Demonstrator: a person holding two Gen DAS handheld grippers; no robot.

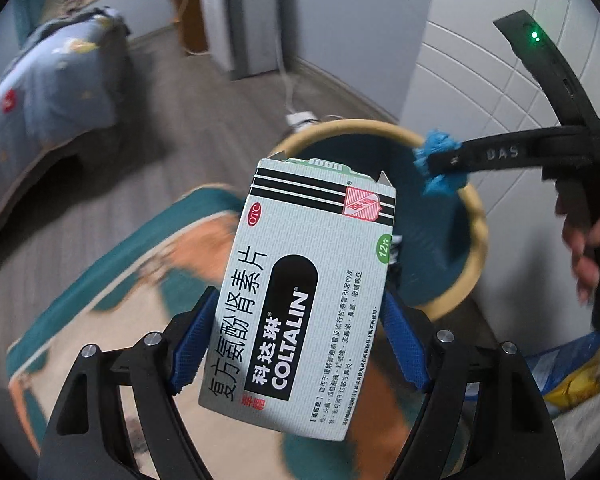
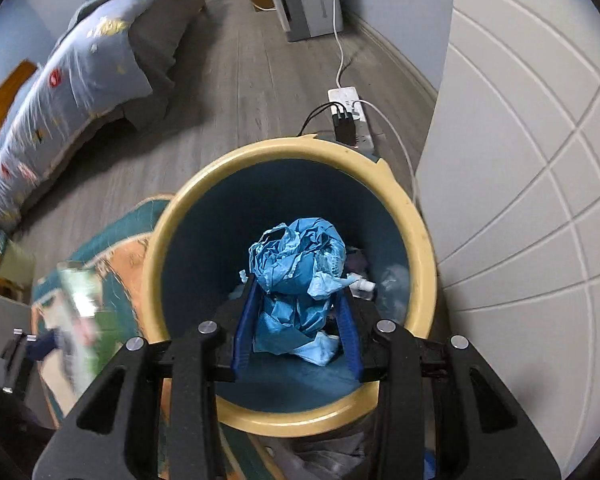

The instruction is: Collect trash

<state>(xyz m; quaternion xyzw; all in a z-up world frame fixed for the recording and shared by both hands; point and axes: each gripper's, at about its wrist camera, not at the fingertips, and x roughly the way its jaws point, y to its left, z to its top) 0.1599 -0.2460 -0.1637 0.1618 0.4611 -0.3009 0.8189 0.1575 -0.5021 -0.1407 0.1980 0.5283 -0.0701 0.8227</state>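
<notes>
My left gripper (image 1: 296, 344) is shut on a white COLTALIN medicine box (image 1: 304, 296), held upright in front of a bin with a cream rim (image 1: 474, 216) and blue inside. My right gripper (image 2: 298, 320) is shut on a crumpled blue paper wad (image 2: 300, 272), held over the mouth of the bin (image 2: 424, 240). In the left wrist view the right gripper (image 1: 440, 160) reaches in from the right with the blue wad (image 1: 438, 146) above the bin's rim. The box shows blurred at the left of the right wrist view (image 2: 82, 312). Some trash lies at the bin's bottom.
The bin stands on a wood floor at the edge of a teal and orange rug (image 1: 148, 280), beside a white panelled wall (image 2: 520, 200). A power strip with cables (image 2: 350, 114) lies behind the bin. A bed with a blue quilt (image 2: 80, 80) is at the left. A blue and yellow bag (image 1: 568, 372) lies at the right.
</notes>
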